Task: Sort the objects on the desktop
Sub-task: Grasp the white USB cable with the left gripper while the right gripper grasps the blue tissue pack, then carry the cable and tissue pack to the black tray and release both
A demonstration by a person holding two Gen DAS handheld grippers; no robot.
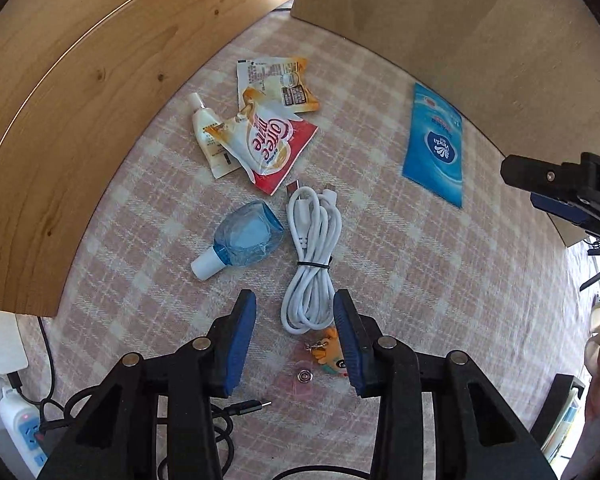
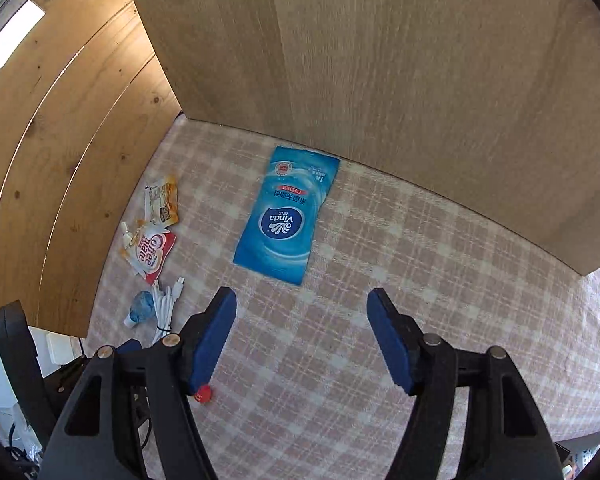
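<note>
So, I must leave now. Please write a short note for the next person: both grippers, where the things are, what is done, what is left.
Left gripper: open, empty, over the near end of the white cable.
Right gripper: open, empty, above bare cloth just short of the blue tissue pack.
Things: all lie loose on the cloth. Two creamer sachets, a small tube and a blue bottle sit by the cable; a keychain lies under the left gripper; the tissue pack lies apart, near the wooden board.
Done: nothing looks sorted.
Left: everything. The cable and the tissue pack seem the nearest picks.
</note>
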